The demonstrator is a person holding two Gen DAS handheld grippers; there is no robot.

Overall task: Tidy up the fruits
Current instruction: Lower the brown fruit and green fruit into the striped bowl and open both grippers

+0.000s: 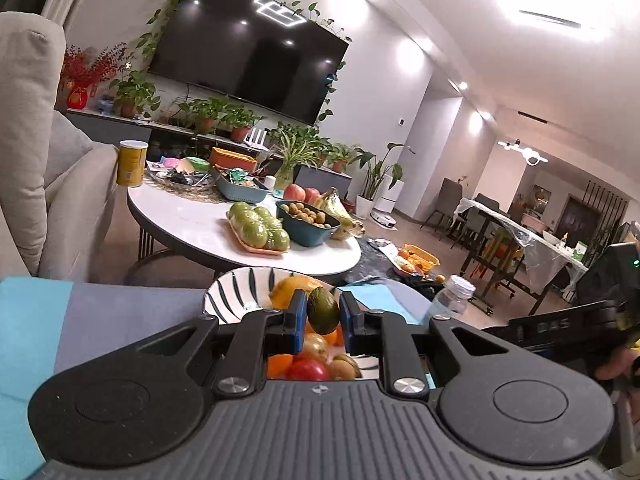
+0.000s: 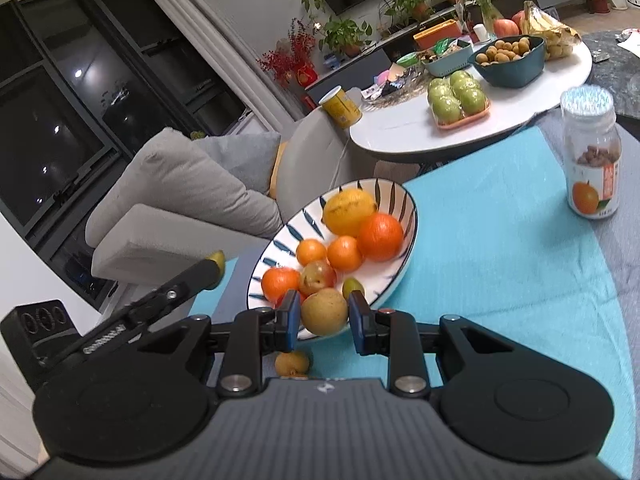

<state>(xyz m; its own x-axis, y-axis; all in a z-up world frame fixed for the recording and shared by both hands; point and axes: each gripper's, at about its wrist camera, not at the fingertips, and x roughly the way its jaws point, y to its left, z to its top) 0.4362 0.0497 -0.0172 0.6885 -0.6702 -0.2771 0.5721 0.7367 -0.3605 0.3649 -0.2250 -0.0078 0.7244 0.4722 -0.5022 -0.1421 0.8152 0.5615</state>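
A dark green oval fruit [image 1: 322, 311] sits between the blue pads of my left gripper [image 1: 322, 322], which is shut on it above the striped plate [image 1: 232, 296]. That gripper also shows in the right wrist view, left of the plate, with the green fruit [image 2: 218, 258] at its tip. My right gripper [image 2: 325, 320] is shut on a round yellow-brown fruit [image 2: 324, 312] over the near rim of the plate [image 2: 412, 216]. The plate holds a big yellow citrus [image 2: 348, 210], an orange [image 2: 380, 236], small tangerines, a reddish plum [image 2: 318, 278] and a small green fruit [image 2: 353, 288].
A small yellow-brown fruit [image 2: 292, 362] lies on the blue cloth [image 2: 500, 260] below my right gripper. A white-capped jar [image 2: 590, 156] stands at the right. Beyond is a round white table [image 2: 460, 128] with green apples, a bowl and bananas. A grey sofa [image 2: 180, 184] is at left.
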